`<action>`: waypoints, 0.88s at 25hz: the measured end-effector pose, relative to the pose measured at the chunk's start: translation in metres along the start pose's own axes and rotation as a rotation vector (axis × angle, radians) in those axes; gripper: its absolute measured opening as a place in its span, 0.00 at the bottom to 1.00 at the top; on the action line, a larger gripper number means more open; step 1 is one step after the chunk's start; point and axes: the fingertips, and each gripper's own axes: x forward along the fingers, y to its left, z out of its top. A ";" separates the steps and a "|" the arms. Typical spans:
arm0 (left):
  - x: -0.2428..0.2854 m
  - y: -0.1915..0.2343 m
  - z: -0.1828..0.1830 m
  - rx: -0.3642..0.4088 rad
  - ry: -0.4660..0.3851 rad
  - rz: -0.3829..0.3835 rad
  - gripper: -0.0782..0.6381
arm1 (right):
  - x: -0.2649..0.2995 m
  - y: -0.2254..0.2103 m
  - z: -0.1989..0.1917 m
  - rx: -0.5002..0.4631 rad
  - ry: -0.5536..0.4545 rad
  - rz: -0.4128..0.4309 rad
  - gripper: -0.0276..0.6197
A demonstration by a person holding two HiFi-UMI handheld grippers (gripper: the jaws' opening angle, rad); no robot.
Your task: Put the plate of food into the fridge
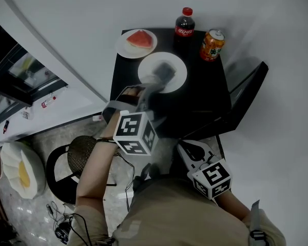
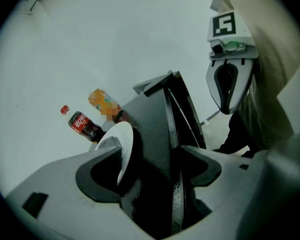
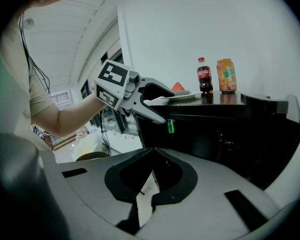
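Straddling the rim of the round white plate of dark food (image 1: 179, 68), the left gripper (image 2: 152, 156) stands wide open. That plate sits toward the left edge of the black fridge's top (image 1: 205, 91). Held low in front, the right gripper (image 3: 146, 196) is closed and empty.

Here's the left arm (image 1: 92, 170) stretched well forward, bare forearm out, and the left hand-held gripper (image 1: 155, 82) tips down at a slant with its marker cube (image 1: 135, 132) turned up toward the head camera. Its jaws stand spread wide. The right hand-held gripper (image 3: 142, 198) sits low and close to the body, angled gently downward. The right forearm (image 1: 235, 203) is tucked in, and the jaws are drawn together to a thin slit with nothing between them.
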 end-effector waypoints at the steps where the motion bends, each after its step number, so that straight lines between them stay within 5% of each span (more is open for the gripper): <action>1: 0.001 0.000 -0.001 0.010 0.008 0.002 0.58 | 0.000 0.000 0.000 0.000 -0.001 0.001 0.08; 22: -0.007 -0.013 0.000 0.047 0.059 -0.024 0.58 | -0.006 0.001 -0.003 0.014 -0.009 -0.007 0.08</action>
